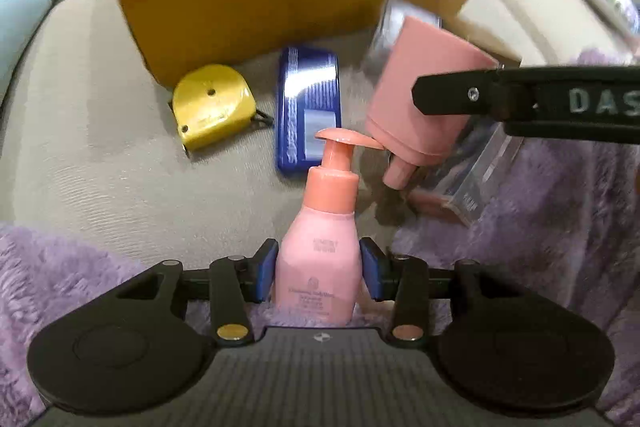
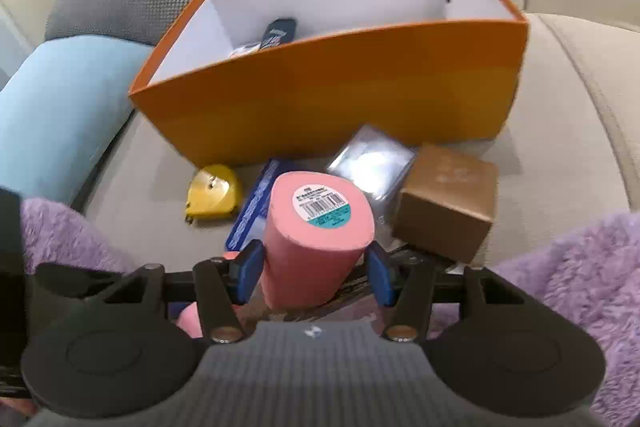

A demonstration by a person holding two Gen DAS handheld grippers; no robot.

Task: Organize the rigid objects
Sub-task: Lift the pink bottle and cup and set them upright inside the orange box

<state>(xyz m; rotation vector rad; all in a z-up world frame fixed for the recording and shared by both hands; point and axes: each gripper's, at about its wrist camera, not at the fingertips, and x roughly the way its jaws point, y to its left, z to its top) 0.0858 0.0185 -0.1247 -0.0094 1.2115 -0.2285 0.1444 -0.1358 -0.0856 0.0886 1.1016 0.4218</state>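
Both pink bottles gripped, pump bottle (image 1: 320,259) in left hand-held gripper (image 1: 320,269), capless bottle (image 2: 316,239) in right hand-held gripper (image 2: 316,273); next, lift into orange box (image 2: 340,91).

The pump bottle (image 1: 320,259) is smooth pink plastic with a soft shine. The other pink bottle (image 2: 316,239) looks like matt plastic, with a glossy paper sticker (image 2: 322,207) on its flat end. The tape measure (image 1: 212,105) is shiny yellow plastic. The blue case (image 1: 308,111) is glossy and throws back light. The big orange box (image 2: 360,91) looks like smooth matt cardboard, white inside. The small brown box (image 2: 448,199) is dull cardboard. The clear packet (image 2: 372,159) is shiny plastic. The purple blanket (image 2: 580,267) is fluffy cloth. The sofa (image 1: 80,167) is rough woven cloth.
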